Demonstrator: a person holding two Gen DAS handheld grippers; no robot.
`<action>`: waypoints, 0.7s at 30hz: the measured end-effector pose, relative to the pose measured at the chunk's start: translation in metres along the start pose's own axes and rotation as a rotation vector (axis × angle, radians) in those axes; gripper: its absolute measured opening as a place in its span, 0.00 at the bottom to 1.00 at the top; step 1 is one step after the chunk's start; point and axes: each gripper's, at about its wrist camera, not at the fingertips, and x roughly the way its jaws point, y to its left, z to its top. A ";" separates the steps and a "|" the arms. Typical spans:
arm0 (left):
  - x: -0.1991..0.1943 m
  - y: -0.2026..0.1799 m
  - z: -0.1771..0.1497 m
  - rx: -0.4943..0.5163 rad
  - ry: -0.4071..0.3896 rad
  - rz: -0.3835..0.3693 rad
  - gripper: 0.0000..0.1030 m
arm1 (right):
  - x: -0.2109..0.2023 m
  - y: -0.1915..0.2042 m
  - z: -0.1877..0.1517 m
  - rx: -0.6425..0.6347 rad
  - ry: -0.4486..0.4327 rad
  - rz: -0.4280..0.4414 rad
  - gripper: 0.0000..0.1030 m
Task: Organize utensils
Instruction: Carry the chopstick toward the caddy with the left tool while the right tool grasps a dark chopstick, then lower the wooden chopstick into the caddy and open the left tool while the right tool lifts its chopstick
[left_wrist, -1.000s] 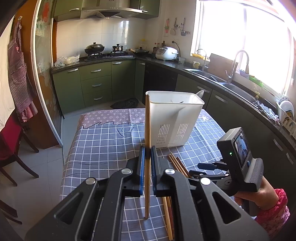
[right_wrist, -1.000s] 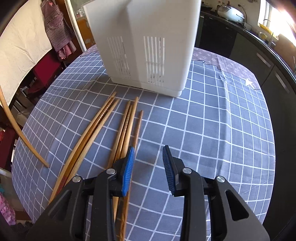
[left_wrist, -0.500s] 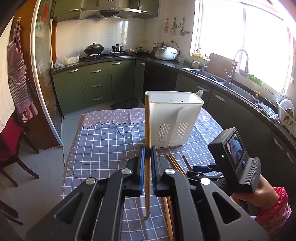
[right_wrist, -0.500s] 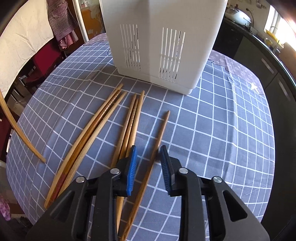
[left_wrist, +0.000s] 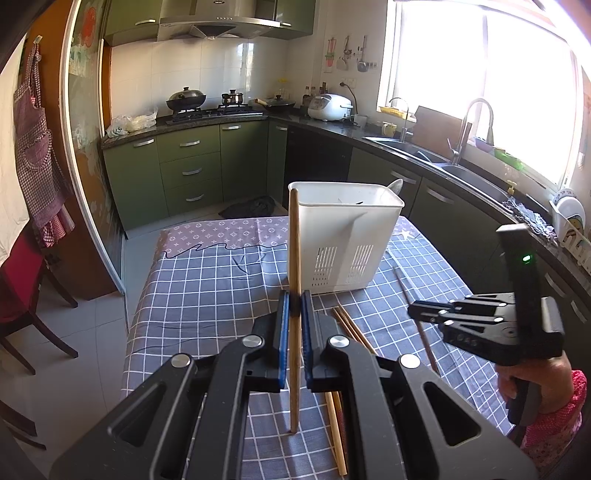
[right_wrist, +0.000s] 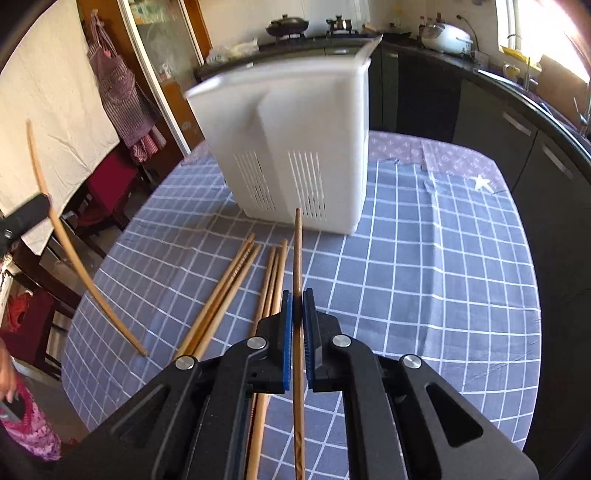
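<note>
A white slotted utensil holder (left_wrist: 345, 236) stands on the checked tablecloth; it also shows in the right wrist view (right_wrist: 291, 147). My left gripper (left_wrist: 294, 306) is shut on a wooden chopstick (left_wrist: 293, 251), held upright above the cloth. My right gripper (right_wrist: 297, 308) is shut on another chopstick (right_wrist: 297, 254), lifted off the cloth and pointing toward the holder. Several loose chopsticks (right_wrist: 236, 288) lie on the cloth to its left. The right gripper (left_wrist: 417, 314) shows in the left wrist view with its chopstick (left_wrist: 404, 288). The left-held chopstick (right_wrist: 66, 240) shows at the left of the right wrist view.
The table (left_wrist: 207, 288) has a grey checked cloth with a purple strip at the far end. Red chairs (left_wrist: 18, 295) stand to the left. Green cabinets, a stove and a sink counter (left_wrist: 424, 155) run behind and to the right.
My right gripper has closed on a chopstick and lifted it off the cloth, tilting up toward the holder. My left gripper still holds its chopstick upright.
</note>
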 end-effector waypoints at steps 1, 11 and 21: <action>0.000 0.000 0.000 0.002 -0.001 0.000 0.06 | -0.015 0.002 0.000 0.002 -0.040 0.003 0.06; -0.009 -0.001 -0.003 0.013 -0.015 0.000 0.06 | -0.103 0.011 -0.031 -0.010 -0.240 -0.029 0.06; -0.022 -0.005 -0.003 0.021 -0.049 0.009 0.06 | -0.118 0.010 -0.043 0.013 -0.260 -0.015 0.06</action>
